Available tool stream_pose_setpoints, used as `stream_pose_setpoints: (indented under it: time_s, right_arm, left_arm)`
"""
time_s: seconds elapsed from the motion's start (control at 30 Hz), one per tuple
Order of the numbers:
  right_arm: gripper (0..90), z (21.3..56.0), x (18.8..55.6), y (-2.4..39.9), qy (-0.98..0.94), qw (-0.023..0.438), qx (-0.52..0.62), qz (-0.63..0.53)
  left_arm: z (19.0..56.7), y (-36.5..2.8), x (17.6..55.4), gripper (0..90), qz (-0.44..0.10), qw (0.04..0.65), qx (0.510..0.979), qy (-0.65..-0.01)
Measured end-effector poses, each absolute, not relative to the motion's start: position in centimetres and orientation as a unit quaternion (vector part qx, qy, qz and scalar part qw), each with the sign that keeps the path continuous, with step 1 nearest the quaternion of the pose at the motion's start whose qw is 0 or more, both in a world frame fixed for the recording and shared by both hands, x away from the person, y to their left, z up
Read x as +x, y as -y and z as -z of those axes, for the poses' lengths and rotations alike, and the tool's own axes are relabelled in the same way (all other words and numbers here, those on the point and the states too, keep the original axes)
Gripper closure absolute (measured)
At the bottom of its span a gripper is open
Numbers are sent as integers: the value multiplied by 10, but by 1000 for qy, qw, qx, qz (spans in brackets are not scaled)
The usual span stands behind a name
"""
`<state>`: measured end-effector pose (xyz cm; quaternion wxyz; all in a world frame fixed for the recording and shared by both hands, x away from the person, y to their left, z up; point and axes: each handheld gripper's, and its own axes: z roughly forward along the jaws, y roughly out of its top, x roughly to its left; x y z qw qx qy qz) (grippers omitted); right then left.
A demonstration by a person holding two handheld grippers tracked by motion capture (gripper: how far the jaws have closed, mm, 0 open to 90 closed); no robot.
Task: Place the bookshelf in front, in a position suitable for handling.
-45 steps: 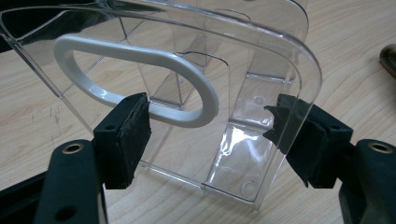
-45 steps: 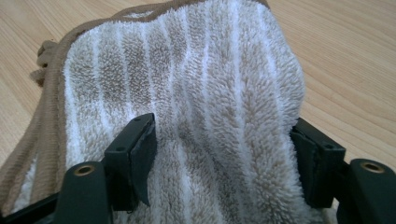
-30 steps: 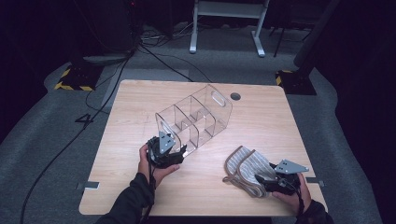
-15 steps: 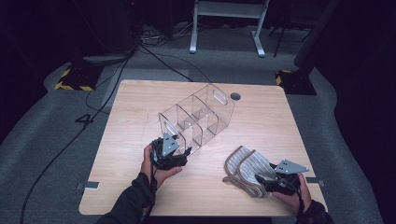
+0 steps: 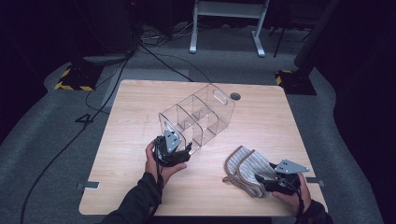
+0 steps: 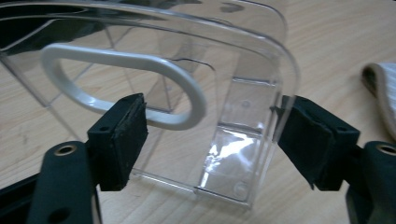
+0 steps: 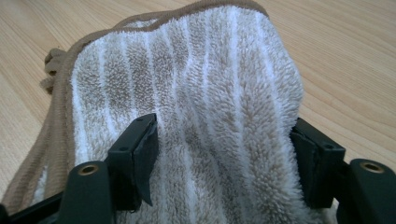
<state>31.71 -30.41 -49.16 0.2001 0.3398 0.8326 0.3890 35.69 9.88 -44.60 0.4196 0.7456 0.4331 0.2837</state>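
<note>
Two grippers are being held low over the bench (image 5: 130,186). The left gripper (image 6: 210,140) is being kept at the near end of the clear divided box (image 5: 198,116), mid-bench, its just-widened fingers (image 6: 119,140) straddling the wall without pressing. The right gripper (image 7: 224,154) is being clamped on the striped towel (image 5: 247,170), near the front right corner.

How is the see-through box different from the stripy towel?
The clear box is hard, see-through plastic; the stripy towel is soft and fluffy, beige and white. The box stands tall with dividers inside and a handle hole at each end; the towel lies low and folded. The box sits mid-table by the left gripper; the towel lies near the table's front edge by the right gripper. Both rest on the table, each between open-looking jaws.
</note>
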Motion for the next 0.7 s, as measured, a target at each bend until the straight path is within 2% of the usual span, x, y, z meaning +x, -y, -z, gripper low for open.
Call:
stream_pose_setpoints:
  time_s: [0.23, 0.47, 0.57, 0.7]
  right_arm:
    - [328, 492, 317, 304, -833, 197, 340, -389]
    - [328, 492, 317, 304, -834, 195, 339, -389]
    - [327, 493, 318, 304, -834, 195, 340, -389]
    - [326, 493, 318, 304, -835, 194, 340, -388]
  left_arm:
    - [447, -97, 362, 250, -292, 415, 735, -451]
    - [445, -102, 362, 395, -302, 412, 743, -433]
    - [444, -106, 363, 492, -304, 416, 744, -425]
    - [444, -110, 365, 527, -306, 418, 747, -417]
